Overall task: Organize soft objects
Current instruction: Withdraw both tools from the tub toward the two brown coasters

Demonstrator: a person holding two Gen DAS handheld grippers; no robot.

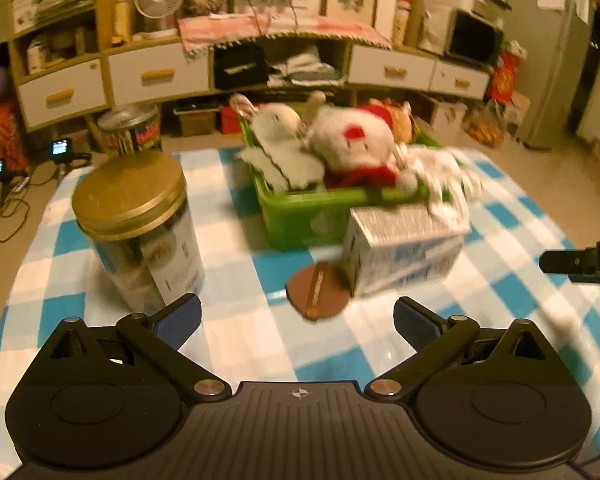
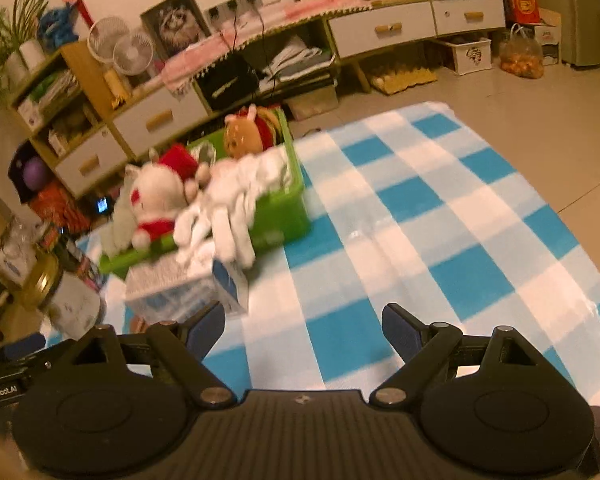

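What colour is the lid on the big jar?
Gold. The jar lid shows best in the left wrist view, at the left of the checked tablecloth.

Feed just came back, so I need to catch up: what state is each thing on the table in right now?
Left gripper: open, empty.
Right gripper: open, empty.
Green basket: upright, full of plush toys.
White cloth: spilling over the basket's rim onto the box.
Blue-and-white box: shut, against the basket.
Jar: upright, gold lid on.
Brown disc: flat on the tablecloth.
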